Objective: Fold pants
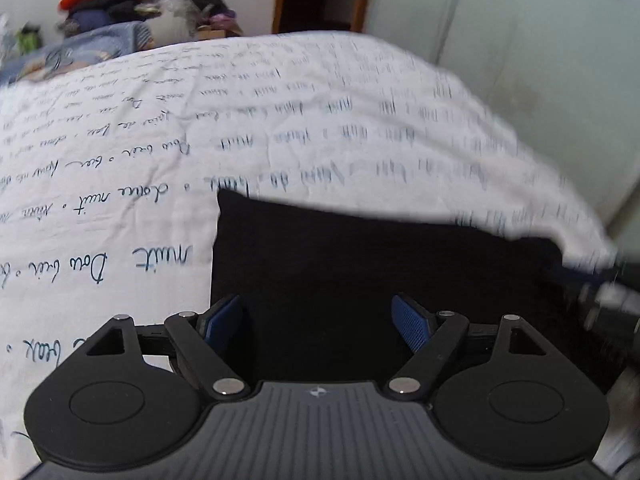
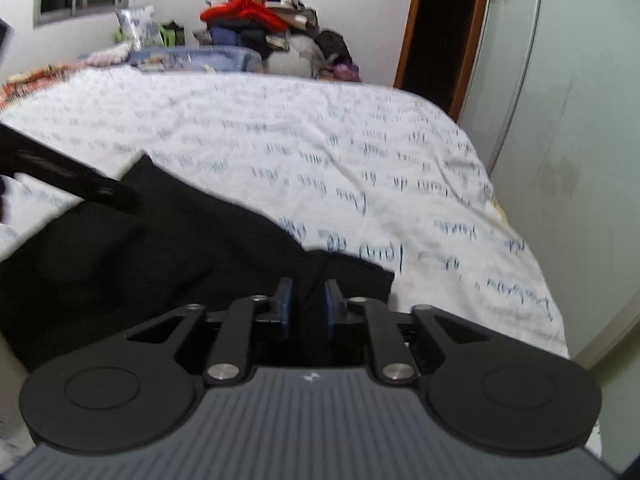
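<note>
Lying soft and limp on the bed (image 1: 280,128), black pants (image 1: 360,280): light, floppy, best pinched at a hem corner near 3 o'clock. Left gripper (image 1: 320,324) fingers spread, empty; right gripper (image 2: 307,306) fingers barely parted around a fabric fold.

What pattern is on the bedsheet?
The bedsheet is white with lines of dark blue handwritten script, clearest in the left wrist view.
</note>
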{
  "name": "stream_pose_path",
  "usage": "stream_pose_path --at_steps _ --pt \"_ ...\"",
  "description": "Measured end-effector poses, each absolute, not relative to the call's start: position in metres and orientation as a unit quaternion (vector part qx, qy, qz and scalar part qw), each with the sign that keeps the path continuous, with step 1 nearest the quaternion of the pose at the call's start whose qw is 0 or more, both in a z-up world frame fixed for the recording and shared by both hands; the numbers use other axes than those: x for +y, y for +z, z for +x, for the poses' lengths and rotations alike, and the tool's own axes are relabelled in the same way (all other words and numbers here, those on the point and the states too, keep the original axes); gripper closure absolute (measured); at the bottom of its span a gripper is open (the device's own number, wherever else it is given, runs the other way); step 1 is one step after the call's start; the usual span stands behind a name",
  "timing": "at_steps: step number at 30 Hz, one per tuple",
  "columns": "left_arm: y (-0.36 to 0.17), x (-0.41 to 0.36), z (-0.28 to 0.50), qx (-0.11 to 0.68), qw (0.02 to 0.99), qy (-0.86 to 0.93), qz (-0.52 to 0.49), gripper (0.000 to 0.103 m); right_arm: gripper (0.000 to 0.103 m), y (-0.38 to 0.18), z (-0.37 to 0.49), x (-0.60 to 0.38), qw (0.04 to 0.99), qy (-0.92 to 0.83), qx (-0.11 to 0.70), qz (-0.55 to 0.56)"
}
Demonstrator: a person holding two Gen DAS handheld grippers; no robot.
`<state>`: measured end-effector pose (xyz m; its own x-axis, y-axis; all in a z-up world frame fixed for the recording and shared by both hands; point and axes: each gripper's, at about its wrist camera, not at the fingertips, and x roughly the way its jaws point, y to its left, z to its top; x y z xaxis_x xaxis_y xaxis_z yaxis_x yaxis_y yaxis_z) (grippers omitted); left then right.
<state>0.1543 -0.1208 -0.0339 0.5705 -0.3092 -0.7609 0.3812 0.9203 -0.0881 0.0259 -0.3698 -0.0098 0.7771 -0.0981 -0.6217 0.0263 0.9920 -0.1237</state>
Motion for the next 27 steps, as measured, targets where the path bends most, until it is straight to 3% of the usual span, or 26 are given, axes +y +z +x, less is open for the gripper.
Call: stream_pose_path --at_steps 4,8,13,21,27 --pt "-0.022 -0.108 0.133 0.401 0.896 -0.191 0.028 0.021 0.085 0.001 0.021 -0.365 0.946 -0.053 0.315 -0.051" --pt "-0.03 -0.11 0.123 0.417 0.886 -0.199 0.04 0.021 0.073 0.014 -0.003 -0.347 0.954 -0.035 0.29 -0.067" --pt "-0.034 -0.12 0.114 0.401 0.894 -0.182 0.075 0.021 0.069 -0.01 -0.001 -0.336 0.939 -0.042 0.326 -0.098" --pt "-0.03 -0.12 0.102 0.399 0.9 -0.161 0.073 0.021 0.066 0.01 -0.025 -0.322 0.954 -0.038 0.289 -0.077" --pt "-0.027 -0.119 0.089 0.401 0.9 -0.155 0.068 0.021 0.056 -0.004 -0.033 -0.319 0.944 -0.037 0.317 -0.08"
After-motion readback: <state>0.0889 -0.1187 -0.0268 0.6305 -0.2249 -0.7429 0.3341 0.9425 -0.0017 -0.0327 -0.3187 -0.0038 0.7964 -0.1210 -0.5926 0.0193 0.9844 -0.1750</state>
